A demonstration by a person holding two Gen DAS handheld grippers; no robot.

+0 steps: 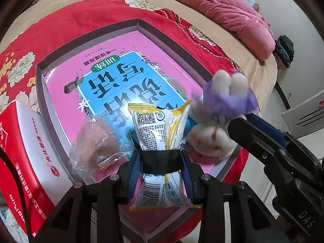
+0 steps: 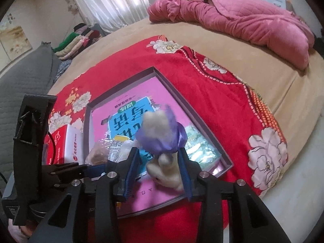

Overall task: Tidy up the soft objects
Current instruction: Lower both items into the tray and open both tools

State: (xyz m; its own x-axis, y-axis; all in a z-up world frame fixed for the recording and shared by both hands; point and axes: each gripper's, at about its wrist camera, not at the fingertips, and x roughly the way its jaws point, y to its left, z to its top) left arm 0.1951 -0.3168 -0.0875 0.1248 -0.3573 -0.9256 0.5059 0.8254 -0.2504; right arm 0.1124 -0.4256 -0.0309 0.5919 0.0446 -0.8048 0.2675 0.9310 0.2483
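I see a shallow box lying on a red flowered blanket, filling the middle of both views. A pink book covers its floor.

My left gripper, at the bottom centre of the left view, pinches a white and yellow snack packet around its waist; the packet bulges above and below the pads, so the grip is firm. A clear plastic bag lies in the box just left of it. A red and white carton sits outside the box at the lower left.

My right gripper, low in the right view, has its fingers spread around a white plush toy in a purple dress. The pads look clear of the fur, and the toy is blurred, so I judge it is dropping free into the near right corner of the box.

To do this well, I would hold the right gripper spread and lift it straight away, so the fur does not snag. Then I would lower the packet onto bare book between the bag and the toy before loosening the left pinch.
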